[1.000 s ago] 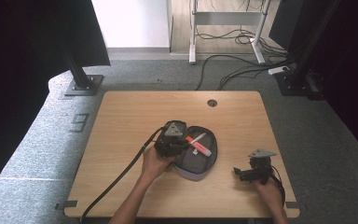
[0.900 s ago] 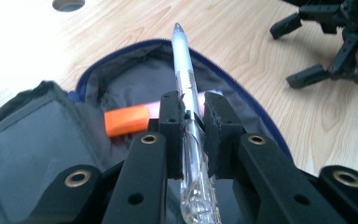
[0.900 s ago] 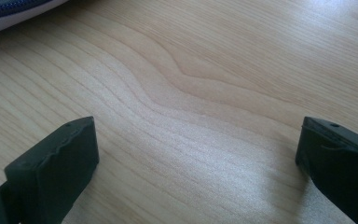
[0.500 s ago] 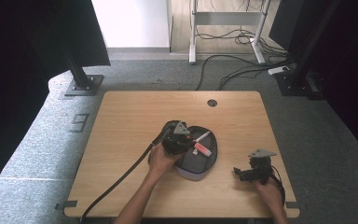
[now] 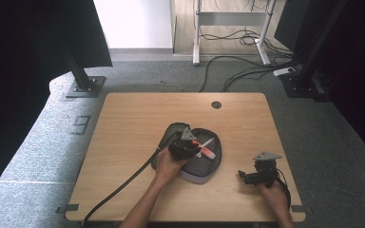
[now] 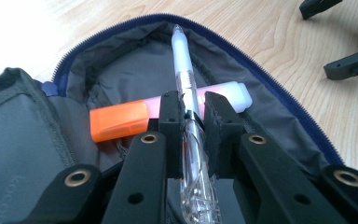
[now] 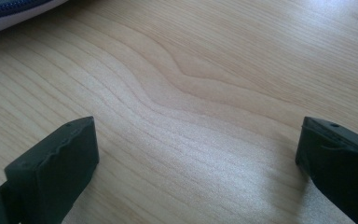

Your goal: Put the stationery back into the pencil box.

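Observation:
An open dark pencil case (image 5: 212, 161) with a grey lining (image 6: 116, 70) lies on the wooden table (image 5: 123, 123). Inside it lies a highlighter (image 6: 121, 122) with an orange cap and a pale pink body (image 5: 205, 147). My left gripper (image 6: 190, 108) hangs low over the case (image 5: 186, 145), shut on a clear pen (image 6: 184, 79) that crosses above the highlighter. The pen's tip points to the case's far rim. My right gripper (image 7: 198, 140) stands open just above bare wood, to the right of the case (image 5: 248, 176), with nothing between its fingers.
The case's zip edge (image 7: 9, 9) is at the top left corner of the right gripper view. A round cable hole (image 5: 216, 104) sits near the table's far edge. The left gripper's black cable (image 5: 119, 190) trails to the front left edge.
My left gripper has moved down and a little right with the pen, lower over the open case. The right gripper has stayed where it was.

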{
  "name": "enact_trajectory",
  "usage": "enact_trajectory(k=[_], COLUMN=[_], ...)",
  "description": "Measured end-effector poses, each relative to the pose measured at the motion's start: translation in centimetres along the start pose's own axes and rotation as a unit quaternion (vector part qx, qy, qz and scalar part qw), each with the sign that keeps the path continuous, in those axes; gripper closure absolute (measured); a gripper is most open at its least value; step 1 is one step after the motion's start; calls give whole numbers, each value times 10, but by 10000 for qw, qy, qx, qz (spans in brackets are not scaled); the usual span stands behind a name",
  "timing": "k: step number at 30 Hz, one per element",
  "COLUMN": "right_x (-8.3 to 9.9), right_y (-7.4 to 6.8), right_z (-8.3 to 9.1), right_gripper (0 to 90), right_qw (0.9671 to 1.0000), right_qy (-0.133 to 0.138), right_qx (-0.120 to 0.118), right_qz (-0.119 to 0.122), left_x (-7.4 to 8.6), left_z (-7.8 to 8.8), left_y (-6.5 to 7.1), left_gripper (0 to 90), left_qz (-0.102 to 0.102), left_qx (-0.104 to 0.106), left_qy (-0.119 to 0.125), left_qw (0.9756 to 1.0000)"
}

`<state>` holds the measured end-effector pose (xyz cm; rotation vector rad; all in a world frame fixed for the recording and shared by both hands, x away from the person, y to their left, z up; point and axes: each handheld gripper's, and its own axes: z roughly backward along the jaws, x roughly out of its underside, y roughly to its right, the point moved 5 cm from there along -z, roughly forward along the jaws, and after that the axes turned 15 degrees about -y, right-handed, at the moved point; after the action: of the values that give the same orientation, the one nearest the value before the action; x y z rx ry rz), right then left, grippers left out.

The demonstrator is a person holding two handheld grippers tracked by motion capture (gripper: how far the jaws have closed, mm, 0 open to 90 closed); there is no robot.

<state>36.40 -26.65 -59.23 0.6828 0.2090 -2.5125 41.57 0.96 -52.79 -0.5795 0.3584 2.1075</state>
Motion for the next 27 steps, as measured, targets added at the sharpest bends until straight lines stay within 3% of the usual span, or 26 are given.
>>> enact_trajectory(k=[22,27], right_x=[0,0], right_y=[0,0], right_z=[0,0], right_gripper=[0,0], right_qw=[10000,10000], right_qy=[0,-1], right_qx=[-2,-3], right_qz=[1,0], left_x=[11,10], left_z=[-12,-10], left_y=[-3,-3], left_gripper=[758,686], left_qz=[52,20], left_qx=[40,41], left_qy=[-155,-114], left_qw=[9999,9999])
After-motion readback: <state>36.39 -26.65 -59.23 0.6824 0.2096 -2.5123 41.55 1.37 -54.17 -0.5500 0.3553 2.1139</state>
